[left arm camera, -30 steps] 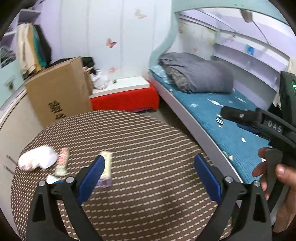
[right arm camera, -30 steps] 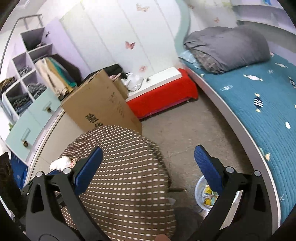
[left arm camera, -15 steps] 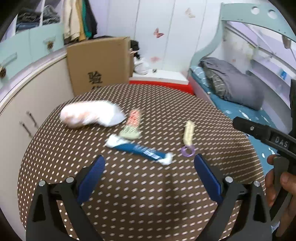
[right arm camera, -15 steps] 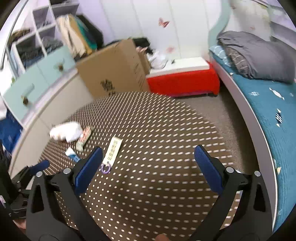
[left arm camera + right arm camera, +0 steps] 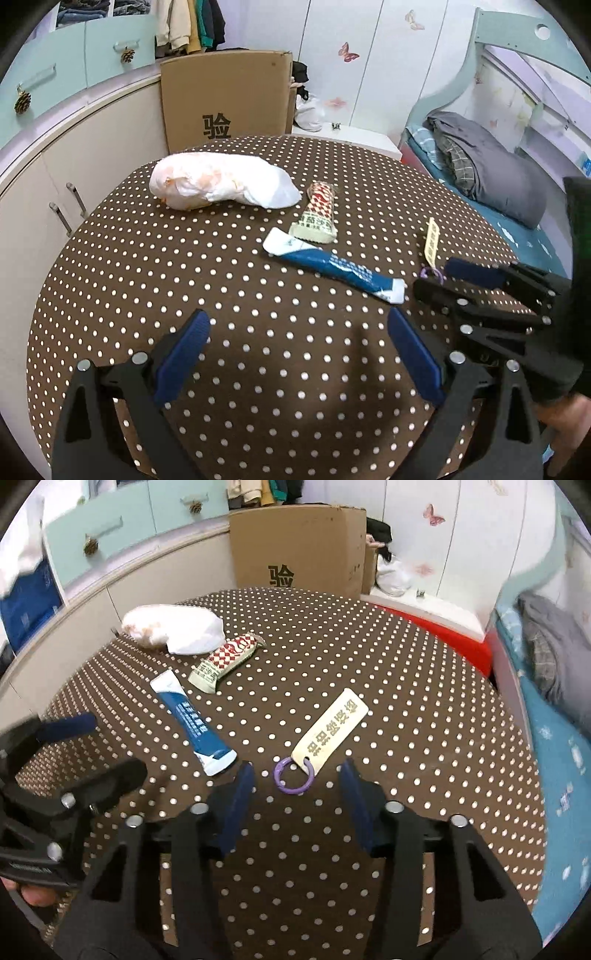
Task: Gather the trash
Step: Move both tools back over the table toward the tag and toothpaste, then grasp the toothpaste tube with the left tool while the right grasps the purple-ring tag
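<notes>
Trash lies on a brown dotted round table [image 5: 147,295] [image 5: 424,709]: a crumpled white bag [image 5: 221,181] [image 5: 173,631], a red-checked wrapper [image 5: 318,213] [image 5: 227,656] and a blue-white sachet [image 5: 332,266] [image 5: 194,722]. A cream tag [image 5: 332,727] [image 5: 431,239] with a purple ring [image 5: 294,771] lies nearer the bed. My right gripper [image 5: 297,794] [image 5: 443,277] is low over the table with its jaws closing. The ring lies between its fingertips, and the pads do not touch it. My left gripper [image 5: 299,350] [image 5: 92,749] hangs open over bare cloth, short of the sachet.
A cardboard box [image 5: 225,99] stands behind the table against a curved cabinet [image 5: 74,155]. A bed with a grey blanket [image 5: 487,173] runs along the right, with a red bench [image 5: 476,646] at its foot. A hand [image 5: 565,421] holds the right gripper.
Both views swung onto the table and dropped closer to the trash. The right jaws narrowed from wide open to either side of the tag's purple ring. The left jaws stayed wide.
</notes>
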The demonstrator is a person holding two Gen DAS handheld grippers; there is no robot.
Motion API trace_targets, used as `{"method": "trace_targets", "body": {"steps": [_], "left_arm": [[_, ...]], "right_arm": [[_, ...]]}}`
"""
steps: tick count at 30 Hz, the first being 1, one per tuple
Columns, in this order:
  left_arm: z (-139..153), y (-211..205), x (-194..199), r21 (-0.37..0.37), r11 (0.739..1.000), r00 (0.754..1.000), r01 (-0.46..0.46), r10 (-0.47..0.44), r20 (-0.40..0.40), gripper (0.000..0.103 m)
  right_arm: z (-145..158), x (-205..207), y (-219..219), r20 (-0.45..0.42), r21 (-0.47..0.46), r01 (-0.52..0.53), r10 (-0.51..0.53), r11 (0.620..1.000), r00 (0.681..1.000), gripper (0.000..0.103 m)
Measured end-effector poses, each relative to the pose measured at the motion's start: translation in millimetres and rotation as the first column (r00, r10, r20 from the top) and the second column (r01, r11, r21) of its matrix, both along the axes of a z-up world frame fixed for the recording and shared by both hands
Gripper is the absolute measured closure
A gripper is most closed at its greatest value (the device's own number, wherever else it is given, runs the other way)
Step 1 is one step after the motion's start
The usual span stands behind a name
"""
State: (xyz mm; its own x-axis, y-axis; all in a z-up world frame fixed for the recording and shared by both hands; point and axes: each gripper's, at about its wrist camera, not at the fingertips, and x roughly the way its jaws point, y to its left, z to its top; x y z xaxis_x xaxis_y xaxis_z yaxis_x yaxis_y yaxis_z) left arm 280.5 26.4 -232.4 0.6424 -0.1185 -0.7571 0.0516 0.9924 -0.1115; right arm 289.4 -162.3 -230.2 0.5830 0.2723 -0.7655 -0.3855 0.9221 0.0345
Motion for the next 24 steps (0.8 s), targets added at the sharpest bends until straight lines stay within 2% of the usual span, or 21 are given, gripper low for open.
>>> {"method": "trace_targets", "body": {"steps": [5, 12, 15, 16, 17, 18, 20, 23, 24], "left_arm": [[-0.5, -3.9, 14.5, 0.001, 1.000, 1.000, -0.013, 0.013, -0.015, 0.008], [-6.7, -18.5, 43.7, 0.018, 1.000, 0.997, -0.011, 0.012, -0.070, 0.008], [-9.3, -28.7, 56.0, 0.058, 0.998, 0.997, -0.009, 0.013, -0.074, 0.009], [-10.0, -31.2, 57.7, 0.067, 0.998, 0.998, -0.006, 0.010, -0.070, 0.013], [-9.5, -34.6, 57.6, 0.090, 0.996, 0.998, -0.002, 0.007, -0.055, 0.029], [-8.3, -36.8, 56.8, 0.107, 0.994, 0.999, 0.005, 0.000, -0.043, 0.037], [-5.5, -38.0, 52.4, 0.101, 0.994, 0.999, 0.033, -0.030, -0.032, 0.066], [-3.8, -34.0, 41.9, 0.062, 0.995, 0.996, 0.079, -0.077, -0.036, 0.091], [-4.0, -32.4, 37.6, 0.050, 0.994, 0.995, 0.095, -0.094, -0.036, 0.091]], "right_arm": [[-1.9, -6.3, 0.0, 0.015, -0.033, -0.025, 0.026, 0.999, 1.000, 0.081], [-1.6, -18.7, -24.1, 0.006, 0.017, 0.014, -0.014, 1.000, 1.000, 0.081], [-0.1, -20.2, -33.3, 0.004, 0.035, 0.028, -0.028, 0.999, 1.000, 0.081], [0.4, -21.0, -35.1, 0.003, 0.043, 0.029, -0.029, 0.999, 1.000, 0.081], [1.1, -22.2, -38.1, 0.001, 0.052, 0.031, -0.031, 0.998, 1.000, 0.081], [1.9, -22.1, -40.2, 0.002, 0.053, 0.032, -0.033, 0.998, 0.999, 0.081], [2.5, -25.0, -45.0, 0.000, 0.062, 0.035, -0.036, 0.997, 0.999, 0.081], [2.7, -29.7, -51.2, -0.001, 0.068, 0.035, -0.035, 0.997, 0.999, 0.081], [2.8, -31.4, -52.7, -0.003, 0.074, 0.033, -0.033, 0.997, 0.999, 0.081]]}}
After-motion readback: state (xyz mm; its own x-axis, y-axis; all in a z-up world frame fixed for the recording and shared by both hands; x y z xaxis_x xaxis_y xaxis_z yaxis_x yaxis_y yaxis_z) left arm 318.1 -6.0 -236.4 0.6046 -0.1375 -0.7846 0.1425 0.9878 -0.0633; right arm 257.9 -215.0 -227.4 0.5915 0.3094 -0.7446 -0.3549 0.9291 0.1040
